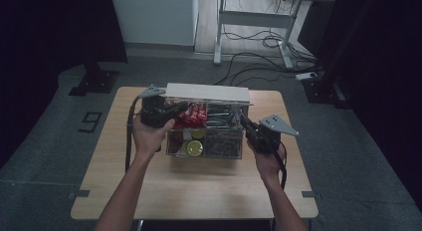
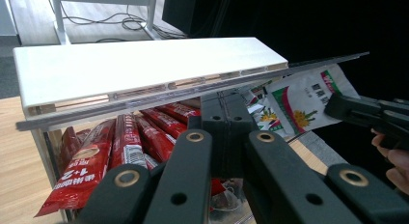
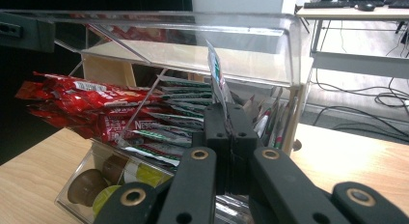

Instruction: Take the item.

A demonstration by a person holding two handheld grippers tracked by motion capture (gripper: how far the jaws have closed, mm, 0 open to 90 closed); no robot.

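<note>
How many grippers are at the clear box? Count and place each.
2. The left gripper reaches in at the left end of the box; the right gripper at its right end, shut on a sachet. None looks hidden.

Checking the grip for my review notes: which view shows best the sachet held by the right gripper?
The right gripper view: the white-and-green sachet stands upright, pinched in the shut right gripper, close up. In the left gripper view that gripper overlaps printed sachets, so which one is held is unclear. In the high view the right gripper reaches into the clear organizer; the sachet is too small to tell.
</note>
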